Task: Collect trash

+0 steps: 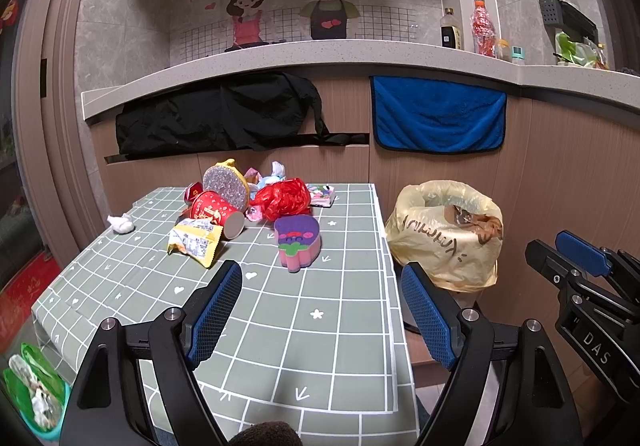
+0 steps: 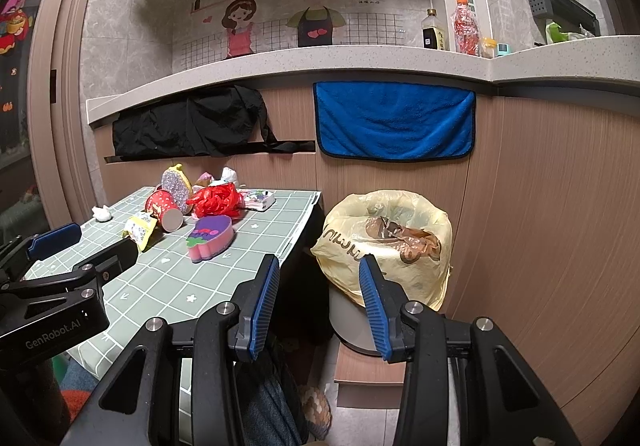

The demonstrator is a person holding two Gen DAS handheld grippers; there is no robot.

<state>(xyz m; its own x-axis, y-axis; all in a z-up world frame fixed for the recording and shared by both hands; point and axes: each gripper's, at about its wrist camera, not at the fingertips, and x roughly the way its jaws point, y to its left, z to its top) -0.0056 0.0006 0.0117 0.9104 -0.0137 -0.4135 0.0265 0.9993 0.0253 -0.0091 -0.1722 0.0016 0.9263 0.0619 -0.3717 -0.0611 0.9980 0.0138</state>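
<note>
A pile of trash lies at the far side of the green grid-cloth table: a purple and pink sponge, a yellow snack wrapper, a red paper cup on its side, a crumpled red plastic bag and a white tissue ball. My left gripper hangs open over the table's near part, well short of the sponge. Right of the table stands a bin lined with a yellow bag. My right gripper is open and empty, just in front of the bin.
A black cloth and a blue towel hang from the counter behind the table. The bin rests on a low wooden stool. A green-lined bin sits on the floor at the table's left corner. Bottles stand on the counter.
</note>
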